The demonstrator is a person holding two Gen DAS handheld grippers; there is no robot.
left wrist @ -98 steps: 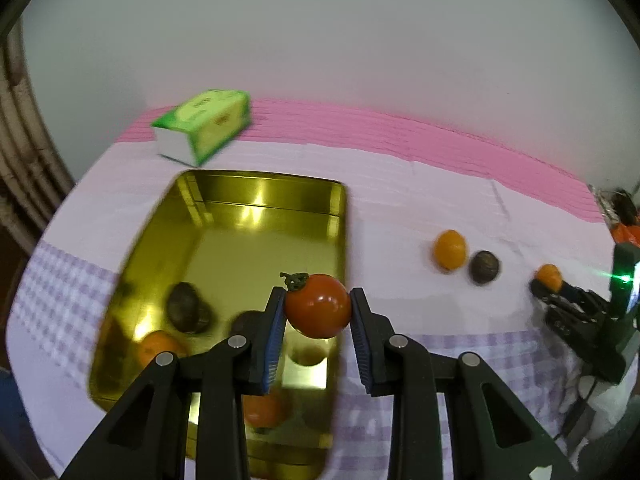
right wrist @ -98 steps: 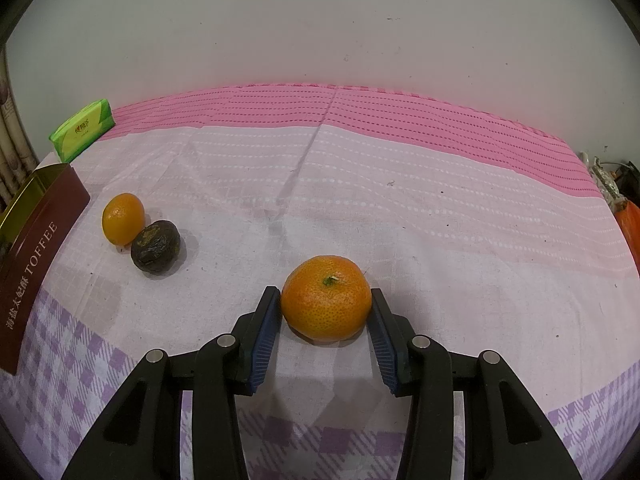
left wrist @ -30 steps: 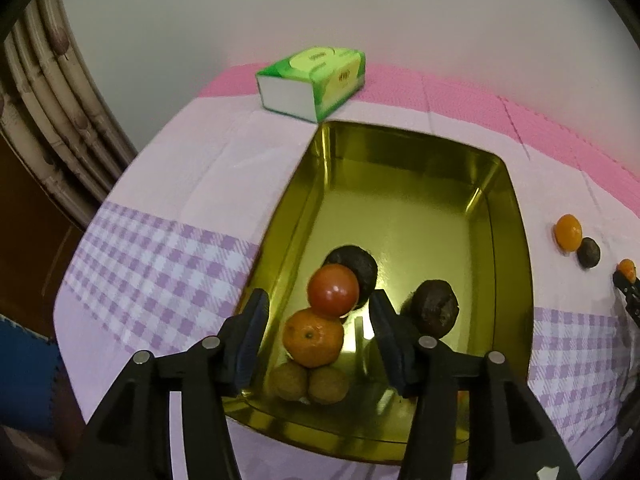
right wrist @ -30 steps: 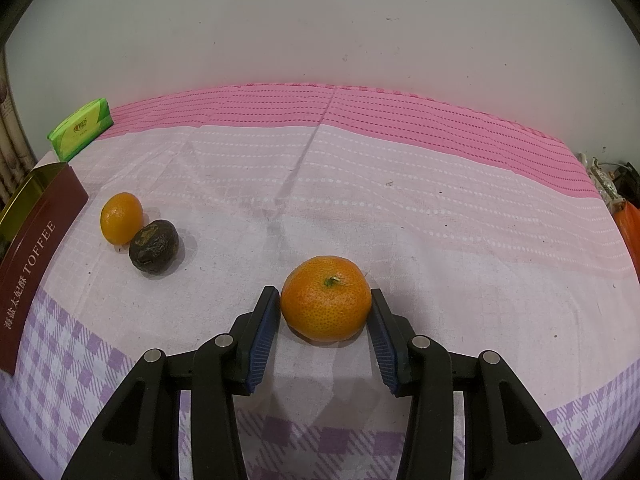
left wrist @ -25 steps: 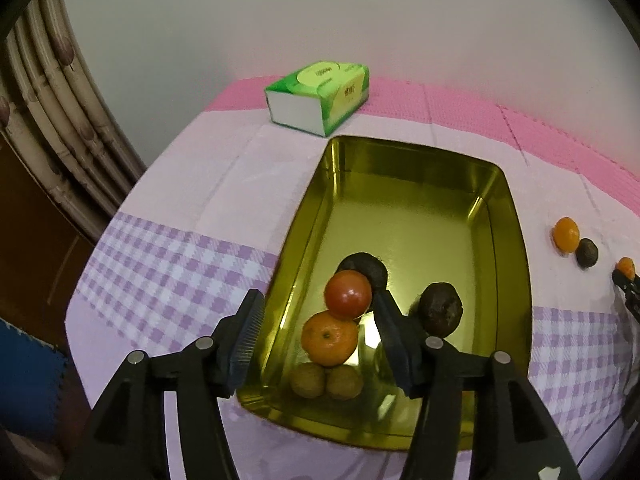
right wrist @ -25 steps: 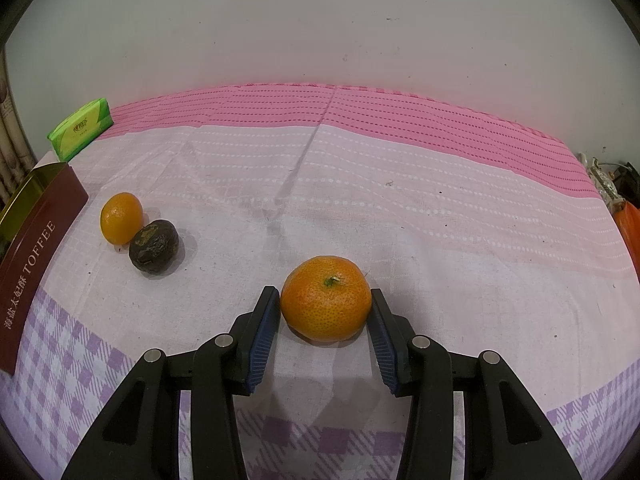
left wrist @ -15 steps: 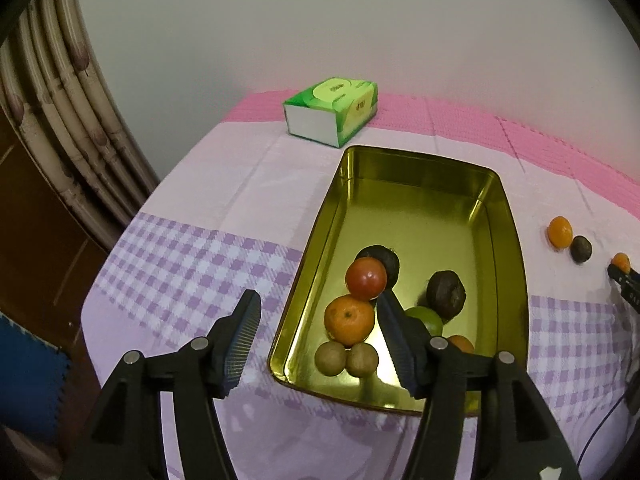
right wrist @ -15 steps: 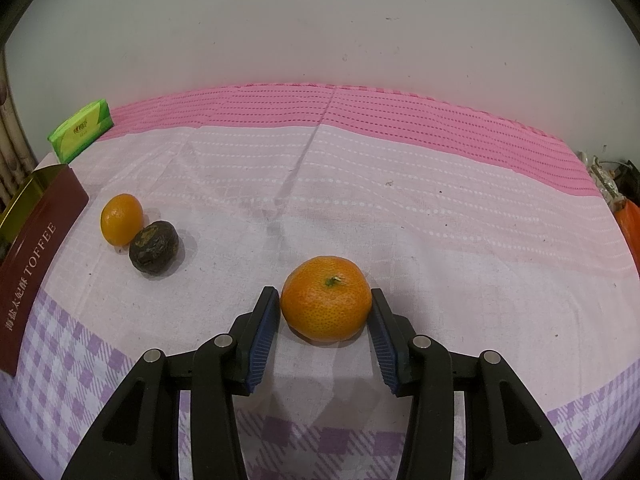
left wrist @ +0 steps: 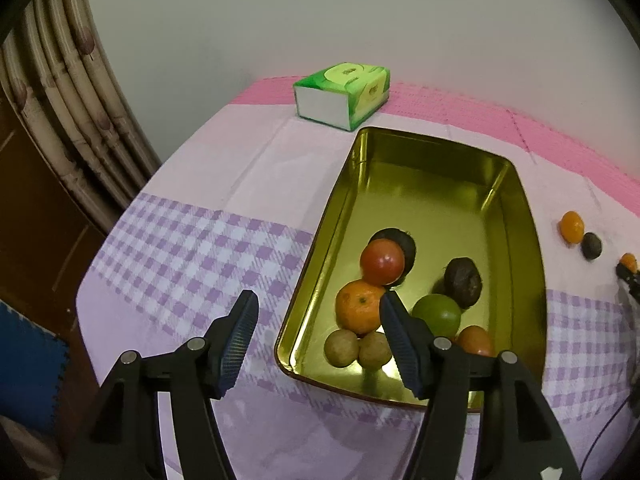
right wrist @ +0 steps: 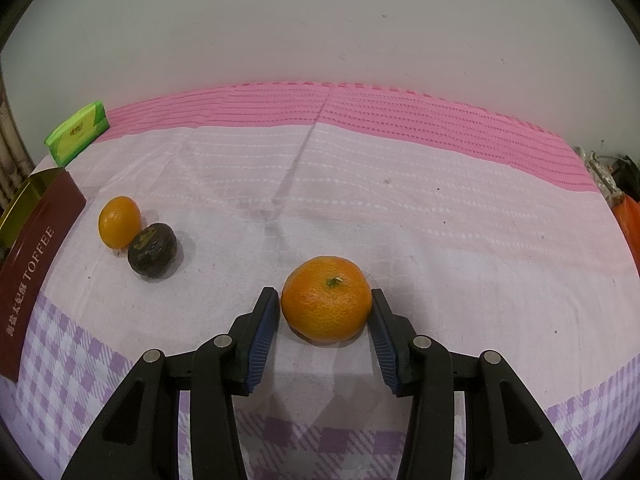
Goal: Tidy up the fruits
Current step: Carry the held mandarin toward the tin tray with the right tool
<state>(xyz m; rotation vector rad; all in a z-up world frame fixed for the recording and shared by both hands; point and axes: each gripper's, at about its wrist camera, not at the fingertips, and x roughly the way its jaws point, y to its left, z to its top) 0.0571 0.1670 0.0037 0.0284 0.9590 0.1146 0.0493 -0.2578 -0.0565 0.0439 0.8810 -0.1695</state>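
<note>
A gold tin (left wrist: pixel 440 184) holds several fruits: a red tomato (left wrist: pixel 382 262), an orange (left wrist: pixel 358 312), a green fruit (left wrist: pixel 438 316), dark fruits (left wrist: pixel 464 282) and two small brown ones (left wrist: pixel 340 348). My left gripper (left wrist: pixel 318 300) hangs open above the tin's near left corner with nothing between its fingers. My right gripper (right wrist: pixel 323 300) is shut on a mandarin orange (right wrist: pixel 326 304) that rests on the cloth, its pads against the fruit's sides. A small orange (right wrist: pixel 119 222) and a dark fruit (right wrist: pixel 152 255) lie together to the left, near the tin's brown side (right wrist: pixel 36 248).
A green tissue pack (left wrist: pixel 342 94) lies behind the tin at the table's far edge. Curtains (left wrist: pixel 60 92) and a dark drop lie off the table's left side. Orange clutter (right wrist: pixel 630 224) sits at the right edge. Pink and purple-checked cloth (right wrist: pixel 400 200) covers the table.
The left gripper has opened wider and drawn back up and away from the tin, leaving the tomato among the fruits inside. The right gripper and its orange have not moved.
</note>
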